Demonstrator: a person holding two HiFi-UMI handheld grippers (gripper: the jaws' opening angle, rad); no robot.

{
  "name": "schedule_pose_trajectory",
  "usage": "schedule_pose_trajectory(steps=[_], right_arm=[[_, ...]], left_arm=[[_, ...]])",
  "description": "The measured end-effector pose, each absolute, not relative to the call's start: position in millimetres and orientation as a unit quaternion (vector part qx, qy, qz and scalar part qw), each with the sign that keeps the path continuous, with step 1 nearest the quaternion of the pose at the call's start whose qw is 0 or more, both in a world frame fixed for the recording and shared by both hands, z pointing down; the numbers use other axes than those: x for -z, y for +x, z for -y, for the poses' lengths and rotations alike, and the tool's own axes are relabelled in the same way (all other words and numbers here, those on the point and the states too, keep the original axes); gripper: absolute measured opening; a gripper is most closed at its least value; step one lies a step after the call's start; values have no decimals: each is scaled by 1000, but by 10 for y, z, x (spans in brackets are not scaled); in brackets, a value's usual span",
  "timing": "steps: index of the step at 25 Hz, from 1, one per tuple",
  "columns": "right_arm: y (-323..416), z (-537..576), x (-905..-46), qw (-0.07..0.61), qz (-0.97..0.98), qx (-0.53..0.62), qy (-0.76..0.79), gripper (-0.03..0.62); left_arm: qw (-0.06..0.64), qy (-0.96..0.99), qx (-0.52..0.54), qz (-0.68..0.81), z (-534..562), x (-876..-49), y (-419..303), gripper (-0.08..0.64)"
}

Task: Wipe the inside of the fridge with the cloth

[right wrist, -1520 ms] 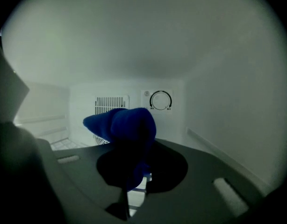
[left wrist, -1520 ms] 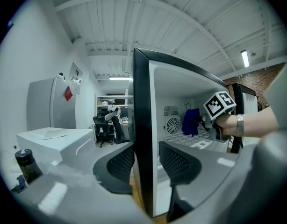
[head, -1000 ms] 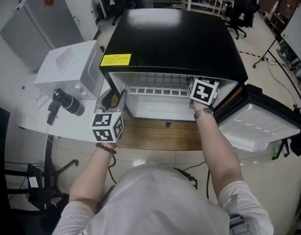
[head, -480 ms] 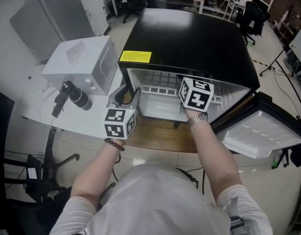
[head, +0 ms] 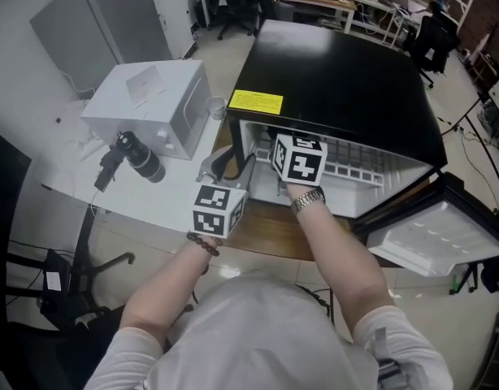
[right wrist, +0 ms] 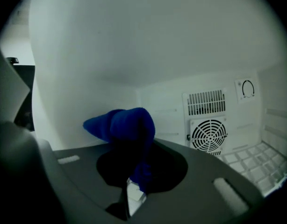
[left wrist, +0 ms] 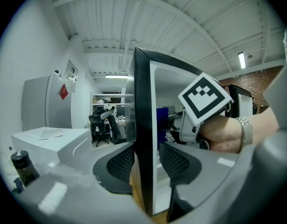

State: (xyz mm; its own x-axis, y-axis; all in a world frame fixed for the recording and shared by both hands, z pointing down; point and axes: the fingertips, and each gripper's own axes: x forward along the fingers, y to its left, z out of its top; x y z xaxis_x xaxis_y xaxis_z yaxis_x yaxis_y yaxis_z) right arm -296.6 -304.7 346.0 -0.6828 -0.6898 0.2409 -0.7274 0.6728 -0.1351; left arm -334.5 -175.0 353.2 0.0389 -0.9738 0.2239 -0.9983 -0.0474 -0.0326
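Wiping by the fridge (head: 339,80) wall (left wrist: 143,125), upper left of frame: my right gripper (right wrist: 134,183) pinches the cloth (right wrist: 122,125), my left gripper (left wrist: 146,161) clamps the wall's edge. I'd press flat and overlap strokes.

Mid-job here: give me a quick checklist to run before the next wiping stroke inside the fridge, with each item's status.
1. Cloth gripped: ok. The right gripper is shut on the blue cloth.
2. Fridge steadied: ok. The left gripper clamps the fridge side wall at its front edge.
3. Door out of the way: ok. The fridge door stands wide open.
4. Cloth against the inner wall: cannot tell. It is close, but contact is not visible.
5. Fan grille clear of the cloth: ok. It sits off to the right at the back.
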Motion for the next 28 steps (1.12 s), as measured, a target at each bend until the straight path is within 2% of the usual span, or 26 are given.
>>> schedule_pose_trajectory(steps=[13,28], right_arm=[[-3033,3121,-3838,188,888,-92,409,40],[-2557,3314,-3856,194,870,-91,444,40]], left_arm=[[58,723,-83,684,1745,-3500,-3357,163],[60,723,-81,684,1746,-3522,-3351,163]])
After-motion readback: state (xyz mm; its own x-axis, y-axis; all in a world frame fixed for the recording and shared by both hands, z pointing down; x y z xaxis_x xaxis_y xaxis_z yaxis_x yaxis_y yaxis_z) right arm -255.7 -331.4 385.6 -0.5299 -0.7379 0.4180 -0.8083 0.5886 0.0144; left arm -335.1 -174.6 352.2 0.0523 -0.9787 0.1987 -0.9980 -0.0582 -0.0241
